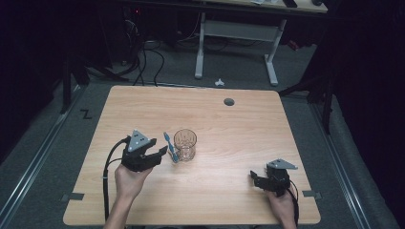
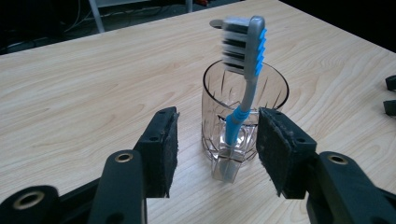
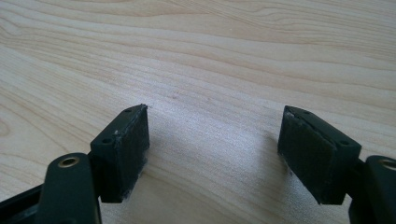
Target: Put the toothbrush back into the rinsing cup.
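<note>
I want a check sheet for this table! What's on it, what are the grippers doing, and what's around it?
Surface: wooden table, with a round grey cap near the far edge.
Job's things: clear glass cup standing upright; blue and grey toothbrush leaning on the outside of the cup, bristle head up, handle foot on the table.
Clutter: nothing seen on the table.
Grippers: left gripper open, jaws either side of the toothbrush handle, pads not touching it; right gripper open over bare wood, off to the cup's right.
Cables: black cable trailing from the left gripper; more cables on the floor.
Surroundings: grey floor, a white-legged desk beyond, dark room.
</note>
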A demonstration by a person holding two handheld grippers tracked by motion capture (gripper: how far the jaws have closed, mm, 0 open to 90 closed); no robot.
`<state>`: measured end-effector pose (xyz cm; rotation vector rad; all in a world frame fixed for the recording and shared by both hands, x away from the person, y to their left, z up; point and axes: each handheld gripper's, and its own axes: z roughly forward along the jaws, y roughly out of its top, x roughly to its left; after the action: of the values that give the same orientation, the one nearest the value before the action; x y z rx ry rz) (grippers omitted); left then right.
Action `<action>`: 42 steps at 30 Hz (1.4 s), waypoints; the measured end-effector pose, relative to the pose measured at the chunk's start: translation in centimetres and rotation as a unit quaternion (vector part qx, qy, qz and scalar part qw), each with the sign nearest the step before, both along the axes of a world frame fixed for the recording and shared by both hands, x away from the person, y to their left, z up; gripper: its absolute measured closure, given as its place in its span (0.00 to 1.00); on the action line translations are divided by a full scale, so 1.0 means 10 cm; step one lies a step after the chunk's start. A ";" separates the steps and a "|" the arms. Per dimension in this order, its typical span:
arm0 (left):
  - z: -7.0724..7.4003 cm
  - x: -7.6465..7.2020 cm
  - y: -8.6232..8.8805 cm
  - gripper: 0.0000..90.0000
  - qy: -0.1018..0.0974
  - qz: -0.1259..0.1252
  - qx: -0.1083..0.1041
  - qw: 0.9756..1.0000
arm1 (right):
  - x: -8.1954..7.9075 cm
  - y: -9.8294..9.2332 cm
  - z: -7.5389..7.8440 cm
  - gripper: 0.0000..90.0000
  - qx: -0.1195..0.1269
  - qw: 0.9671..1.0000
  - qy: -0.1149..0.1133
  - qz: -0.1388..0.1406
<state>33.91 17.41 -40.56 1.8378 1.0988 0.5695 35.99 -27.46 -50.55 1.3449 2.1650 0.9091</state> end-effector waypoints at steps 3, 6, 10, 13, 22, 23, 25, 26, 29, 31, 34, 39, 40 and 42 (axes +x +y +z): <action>-0.01 -0.02 0.03 0.54 -0.002 0.003 -0.009 1.000 | 0.00 0.00 0.00 0.28 0.000 1.000 0.000 0.000; -0.02 -0.04 0.05 0.54 -0.004 0.006 -0.013 1.000 | 0.00 0.00 0.00 0.28 0.000 1.000 0.000 0.000; -0.02 -0.07 0.09 0.54 -0.004 0.010 -0.017 1.000 | 0.00 0.00 0.00 0.28 0.000 1.000 0.000 0.000; -0.03 -0.08 0.11 0.54 -0.004 0.013 -0.019 1.000 | 0.00 0.00 0.00 0.28 0.000 1.000 0.000 0.000; -0.06 -0.14 0.17 0.54 0.000 0.020 -0.020 1.000 | 0.00 0.00 0.00 0.28 0.000 1.000 0.000 0.000; -0.06 -0.14 0.18 0.54 0.000 0.020 -0.020 1.000 | 0.00 0.00 0.00 0.28 0.000 1.000 0.000 0.000; -0.07 -0.15 0.19 0.54 0.001 0.022 -0.020 1.000 | 0.00 0.00 0.00 0.28 0.000 1.000 0.000 0.000; -0.08 -0.15 0.20 0.54 0.001 0.023 -0.021 1.000 | 0.00 0.00 0.00 0.28 0.000 1.000 0.000 0.000; -0.09 -0.16 0.21 0.53 0.002 0.026 -0.022 0.999 | 0.00 0.00 0.00 0.28 0.000 1.000 0.000 0.000; -0.10 -0.16 0.22 0.53 0.003 0.028 -0.019 0.999 | 0.00 0.00 0.00 0.28 0.000 1.000 0.000 0.000; -0.11 -0.16 0.21 0.53 0.006 0.029 -0.006 1.000 | 0.00 0.00 0.00 0.28 0.000 1.000 0.000 0.000; -0.14 -0.16 0.23 0.52 0.010 0.030 -0.004 0.999 | 0.00 0.00 0.00 0.28 0.000 1.000 0.000 0.000; -0.14 -0.16 0.23 0.52 0.010 0.030 -0.004 0.999 | 0.00 0.00 0.00 0.28 0.000 1.000 0.000 0.000; -0.16 -0.17 0.25 0.52 0.012 0.033 -0.007 0.999 | 0.00 0.00 0.00 0.28 0.000 1.000 0.000 0.000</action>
<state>32.17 19.96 -42.21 1.8059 1.1808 0.5782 35.99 -27.46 -50.55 1.3454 2.1650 0.9093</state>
